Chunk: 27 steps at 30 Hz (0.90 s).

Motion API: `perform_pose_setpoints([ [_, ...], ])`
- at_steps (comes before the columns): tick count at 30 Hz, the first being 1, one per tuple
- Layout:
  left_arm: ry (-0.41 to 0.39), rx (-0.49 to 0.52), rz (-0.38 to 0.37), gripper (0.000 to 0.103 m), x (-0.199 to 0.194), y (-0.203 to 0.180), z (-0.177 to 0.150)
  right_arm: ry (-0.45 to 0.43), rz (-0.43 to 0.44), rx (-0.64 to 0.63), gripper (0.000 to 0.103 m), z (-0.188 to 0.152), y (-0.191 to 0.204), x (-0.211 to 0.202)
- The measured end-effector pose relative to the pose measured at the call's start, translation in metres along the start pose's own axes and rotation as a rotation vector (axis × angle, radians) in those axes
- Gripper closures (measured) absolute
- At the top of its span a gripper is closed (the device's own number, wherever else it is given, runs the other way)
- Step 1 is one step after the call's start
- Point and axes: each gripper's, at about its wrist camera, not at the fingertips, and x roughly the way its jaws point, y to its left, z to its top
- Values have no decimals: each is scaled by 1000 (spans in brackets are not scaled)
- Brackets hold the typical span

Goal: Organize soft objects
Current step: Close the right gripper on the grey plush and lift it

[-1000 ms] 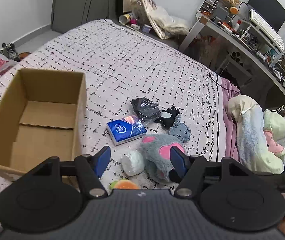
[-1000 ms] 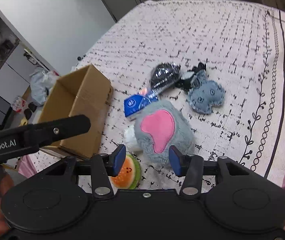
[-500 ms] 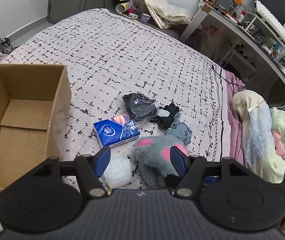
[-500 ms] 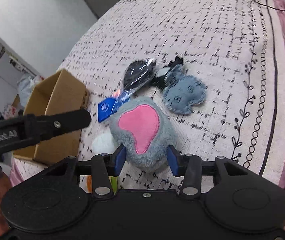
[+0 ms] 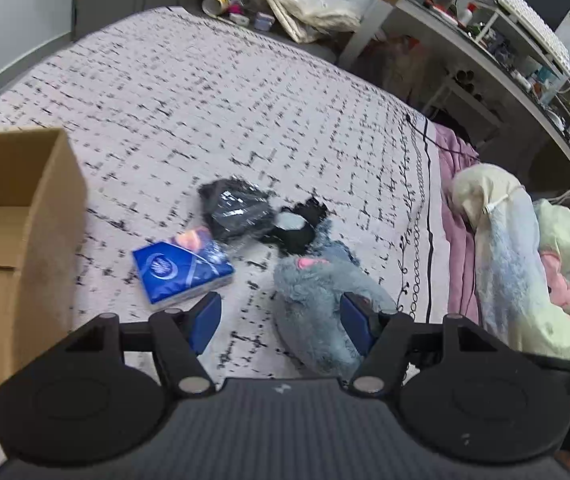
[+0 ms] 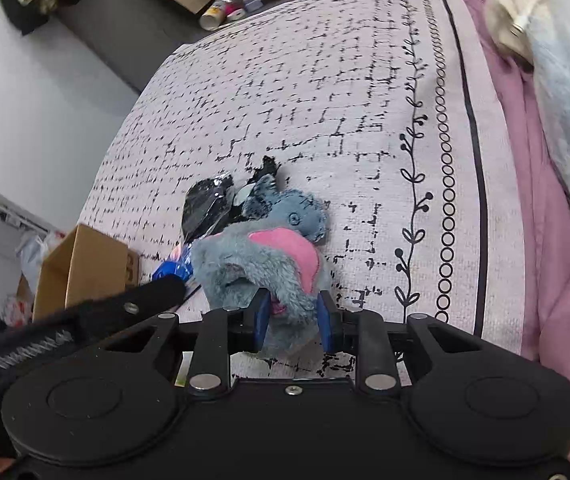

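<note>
my right tongs [image 6: 292,316] are pinched narrow on the grey plush toy [image 6: 257,268], both blue pads sunk into its fur at the near end, its pink patch facing up. my left tongs [image 5: 277,320] hang wide with nothing between the pads; the grey plush lies just past the right pad in that view. the plush sits on the bed [image 5: 205,100] toward its near edge, close to the patterned border strip on the right side. touching it on the far side is a smaller blue-grey stuffed toy [image 6: 301,212], and next to that a black item in a clear wrapper [image 5: 237,210] and a small black-and-white soft piece [image 5: 297,226]. a blue tissue pack [image 5: 181,270] lies flat just to the left of them. the open cardboard box [image 5: 25,216] stands at the bed's left edge. a rolled pale blanket [image 5: 501,256] lies along the right edge.
</note>
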Motion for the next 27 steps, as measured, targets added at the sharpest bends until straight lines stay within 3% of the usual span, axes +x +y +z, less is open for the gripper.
perform_pose_setpoints([
  [9, 59, -38, -47, 51, 30, -6, 0, 33, 69, 146, 77, 6, -23, 7],
  [18, 105, -86, -51, 52, 54, -1, -14, 66, 107, 233, 77, 10, -40, 23],
  [20, 94, -90, -68, 64, 53, -1, -15, 64, 110, 213, 79, 10, -37, 25],
  [21, 96, -98, -85, 75, 52, -2, -15, 63, 110, 203, 81, 9, -35, 24],
  [27, 66, -75, -70, 78, 35, -13, -9, 40, 158, 185, 83, 9, -32, 16],
])
